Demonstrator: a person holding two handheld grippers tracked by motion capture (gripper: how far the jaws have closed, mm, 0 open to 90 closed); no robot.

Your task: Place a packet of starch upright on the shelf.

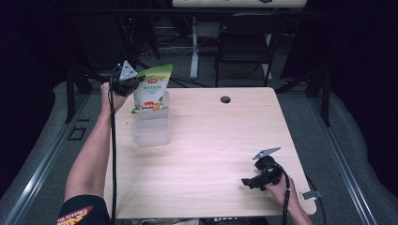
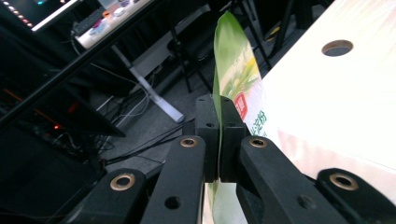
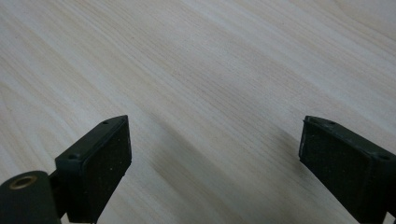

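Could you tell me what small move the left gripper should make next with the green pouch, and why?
Probably lower it a little further. The left gripper is shut on the green pouch's edge, and the pouch hangs upright with its bottom just inside the clear plastic container, not yet resting in it.

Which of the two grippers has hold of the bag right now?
The left gripper: its fingers are pinched on the green-and-white bag above the clear box. The right gripper sits open over bare table.
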